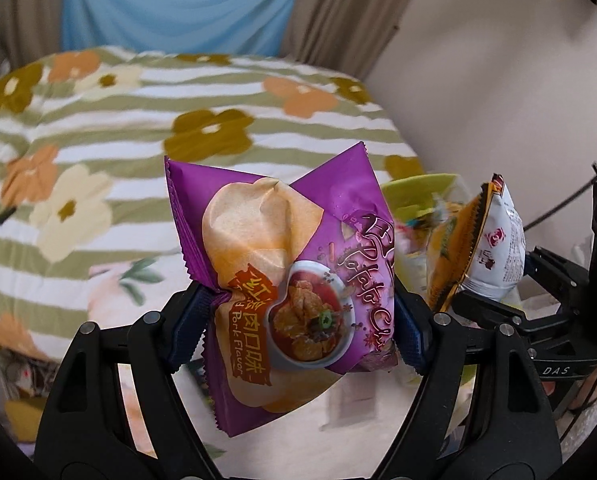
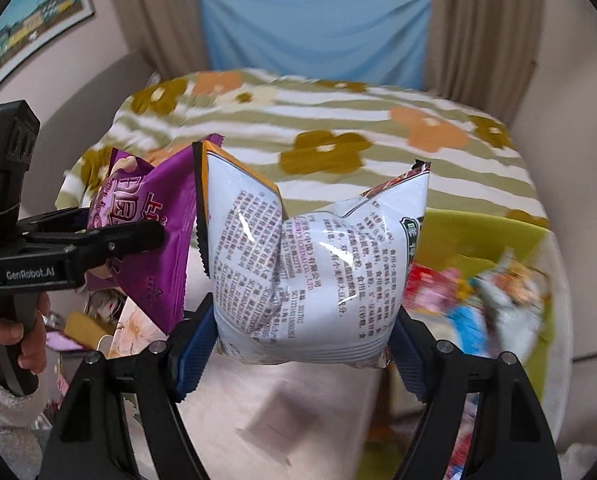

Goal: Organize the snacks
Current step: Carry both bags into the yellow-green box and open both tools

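Observation:
My left gripper [image 1: 300,316] is shut on a purple potato chip bag [image 1: 282,264], whose sides cave in between the blue pads. It hangs in the air above a pale surface. My right gripper [image 2: 302,340] is shut on a white and orange snack bag [image 2: 310,264], its printed back facing the camera. In the left wrist view that white and orange bag [image 1: 486,252] shows at the right. In the right wrist view the purple bag [image 2: 150,232] is held at the left by the other gripper, with a hand [image 2: 14,340] on its handle.
A green bin [image 2: 486,236] with several loose snack packets [image 2: 474,292] sits at the right, under and behind the white bag. A bed with a striped flower cover [image 1: 138,120] fills the background. Blue cloth and beige curtains hang behind it.

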`<state>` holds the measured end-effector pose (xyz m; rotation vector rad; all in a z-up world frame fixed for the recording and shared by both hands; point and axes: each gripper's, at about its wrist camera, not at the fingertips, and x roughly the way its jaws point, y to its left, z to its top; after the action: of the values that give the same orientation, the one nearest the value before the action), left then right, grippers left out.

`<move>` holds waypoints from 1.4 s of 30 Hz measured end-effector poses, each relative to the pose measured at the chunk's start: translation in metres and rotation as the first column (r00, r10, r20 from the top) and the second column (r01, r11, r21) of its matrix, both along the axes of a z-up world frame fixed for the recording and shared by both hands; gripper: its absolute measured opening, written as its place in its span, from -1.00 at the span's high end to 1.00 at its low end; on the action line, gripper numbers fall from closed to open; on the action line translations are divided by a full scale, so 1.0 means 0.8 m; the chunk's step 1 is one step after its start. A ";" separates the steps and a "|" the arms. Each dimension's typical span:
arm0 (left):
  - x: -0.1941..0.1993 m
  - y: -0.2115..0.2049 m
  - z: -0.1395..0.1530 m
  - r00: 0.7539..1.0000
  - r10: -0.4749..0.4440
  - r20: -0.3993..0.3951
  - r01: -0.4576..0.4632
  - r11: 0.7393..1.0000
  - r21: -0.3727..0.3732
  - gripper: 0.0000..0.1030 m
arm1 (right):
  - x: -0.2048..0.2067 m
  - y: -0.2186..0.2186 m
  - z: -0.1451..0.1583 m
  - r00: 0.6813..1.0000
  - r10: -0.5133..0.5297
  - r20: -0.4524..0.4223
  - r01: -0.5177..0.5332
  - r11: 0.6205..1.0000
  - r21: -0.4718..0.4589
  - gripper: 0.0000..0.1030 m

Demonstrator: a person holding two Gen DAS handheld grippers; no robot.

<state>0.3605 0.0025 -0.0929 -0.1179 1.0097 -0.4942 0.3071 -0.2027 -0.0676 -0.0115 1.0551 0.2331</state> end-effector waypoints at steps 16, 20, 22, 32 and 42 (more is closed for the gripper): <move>-0.012 -0.241 0.013 1.000 0.004 0.017 -0.003 1.000 -0.024 -0.49 | -0.059 -0.193 0.018 0.999 -0.031 0.043 0.032 0.999 -0.010 -0.45; -0.003 -0.287 0.007 1.000 0.023 0.012 -0.022 0.999 -0.031 -0.61 | -0.056 -0.229 0.008 1.000 -0.008 0.029 0.008 1.000 0.006 -0.45; -0.001 -0.302 0.005 0.999 0.036 0.022 -0.036 0.999 -0.004 -0.80 | -0.058 -0.241 0.006 1.000 0.000 0.021 0.000 1.000 0.013 -0.45; -0.038 -0.277 -0.010 0.992 0.128 -0.003 -0.128 0.990 0.050 -0.98 | -0.061 -0.279 -0.016 0.999 0.025 -0.034 -0.023 0.997 0.071 -0.45; -0.071 -0.252 -0.028 0.987 0.157 -0.038 -0.155 0.987 0.053 -0.98 | -0.048 -0.280 -0.021 0.999 0.014 -0.052 -0.011 0.998 0.060 -0.49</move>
<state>0.3034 -0.1988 -0.1153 -0.1624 1.0442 -0.3248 0.2685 -0.4268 -0.0843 0.0422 1.0997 0.2780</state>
